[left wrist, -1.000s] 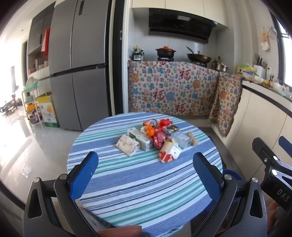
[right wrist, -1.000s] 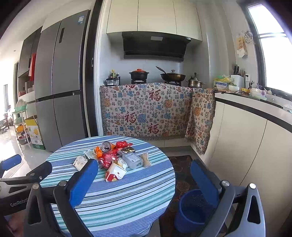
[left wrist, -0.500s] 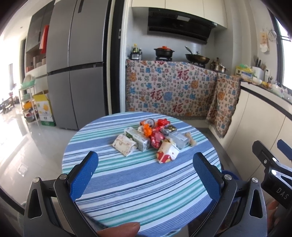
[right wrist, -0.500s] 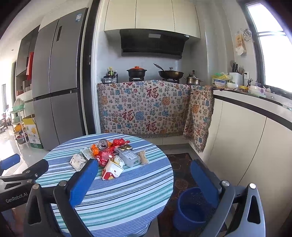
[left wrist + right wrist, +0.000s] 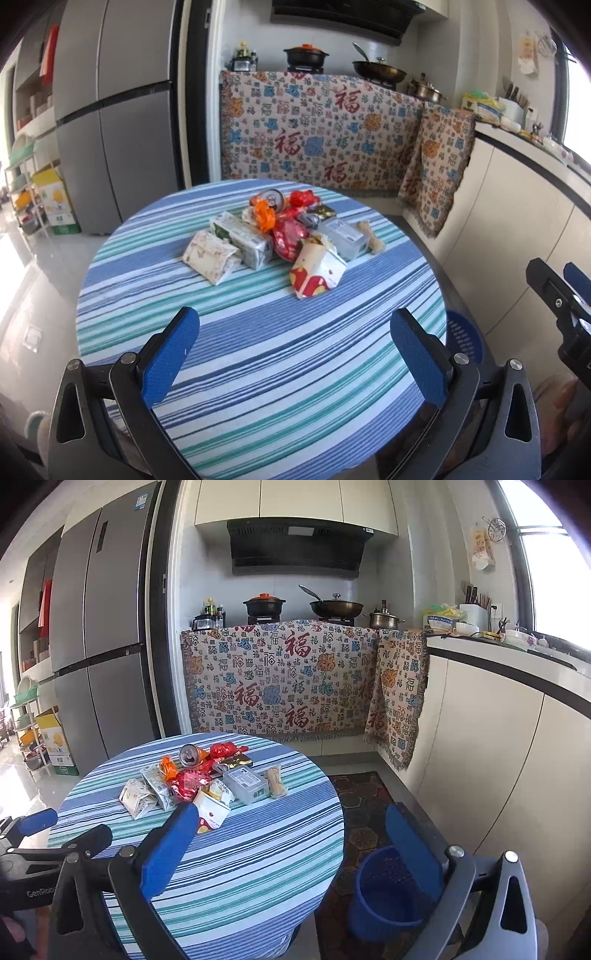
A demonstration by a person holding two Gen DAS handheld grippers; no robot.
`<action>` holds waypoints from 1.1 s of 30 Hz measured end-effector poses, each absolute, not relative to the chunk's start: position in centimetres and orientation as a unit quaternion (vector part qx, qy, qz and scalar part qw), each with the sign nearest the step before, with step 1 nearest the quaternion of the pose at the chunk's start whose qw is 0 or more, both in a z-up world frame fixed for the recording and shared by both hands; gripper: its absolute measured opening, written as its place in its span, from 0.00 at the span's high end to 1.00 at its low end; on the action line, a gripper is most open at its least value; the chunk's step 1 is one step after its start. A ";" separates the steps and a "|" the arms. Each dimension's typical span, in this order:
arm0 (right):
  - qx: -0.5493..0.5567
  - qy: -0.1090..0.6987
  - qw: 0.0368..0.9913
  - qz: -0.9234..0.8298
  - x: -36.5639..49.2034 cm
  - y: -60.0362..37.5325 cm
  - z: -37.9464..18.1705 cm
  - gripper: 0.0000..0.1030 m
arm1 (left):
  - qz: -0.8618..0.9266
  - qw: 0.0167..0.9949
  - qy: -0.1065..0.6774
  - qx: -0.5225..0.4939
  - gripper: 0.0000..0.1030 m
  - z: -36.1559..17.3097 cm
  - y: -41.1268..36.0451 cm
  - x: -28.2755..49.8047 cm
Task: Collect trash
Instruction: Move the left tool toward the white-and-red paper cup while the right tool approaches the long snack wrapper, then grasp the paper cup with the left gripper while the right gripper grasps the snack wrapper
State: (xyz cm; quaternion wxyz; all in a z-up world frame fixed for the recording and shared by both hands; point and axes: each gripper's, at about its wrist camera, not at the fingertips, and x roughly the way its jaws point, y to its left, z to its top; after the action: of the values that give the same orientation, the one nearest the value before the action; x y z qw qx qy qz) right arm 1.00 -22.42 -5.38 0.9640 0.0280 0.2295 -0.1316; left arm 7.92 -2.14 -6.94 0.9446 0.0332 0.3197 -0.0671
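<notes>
A pile of trash [image 5: 280, 236] lies on the far half of a round table with a blue and green striped cloth [image 5: 258, 369]: cartons, red and orange wrappers, a drink can [image 5: 269, 197], a clear plastic box [image 5: 341, 238]. The pile also shows in the right wrist view [image 5: 199, 782]. My left gripper [image 5: 295, 354] is open and empty above the table's near part. My right gripper [image 5: 288, 849] is open and empty, to the right of the table. A blue bin [image 5: 388, 893] stands on the floor right of the table.
Behind the table are a grey fridge [image 5: 99, 657] and a stove counter draped with a patterned cloth [image 5: 280, 679]. White cabinets [image 5: 517, 760] run along the right. A patterned rug [image 5: 362, 797] lies under the bin. A shelf rack [image 5: 29, 199] stands at far left.
Both grippers have moved closer to the table and tilted down. The trash pile appears larger and lower in both views. Both stay open.
</notes>
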 end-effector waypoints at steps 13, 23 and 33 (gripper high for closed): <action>0.047 0.277 0.952 -0.120 4.6 -25.3 -11.1 0.00 | -0.172 0.890 0.421 0.034 0.01 -16.3 -6.1 21.5; 0.055 0.392 0.917 -0.042 17.5 -29.1 -18.5 0.01 | -0.180 0.889 0.418 0.054 0.08 -18.6 -7.7 23.9; 0.085 0.432 0.898 0.009 22.6 -29.8 -21.1 0.35 | -0.190 0.885 0.417 0.088 0.72 -19.4 -7.9 23.5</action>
State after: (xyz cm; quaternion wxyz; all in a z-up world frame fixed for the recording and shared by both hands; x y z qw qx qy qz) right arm 22.60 -29.79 -21.07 0.8977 0.0854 0.4321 0.0092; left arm 23.46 -7.95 -19.42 0.8845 0.0882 0.4170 -0.1896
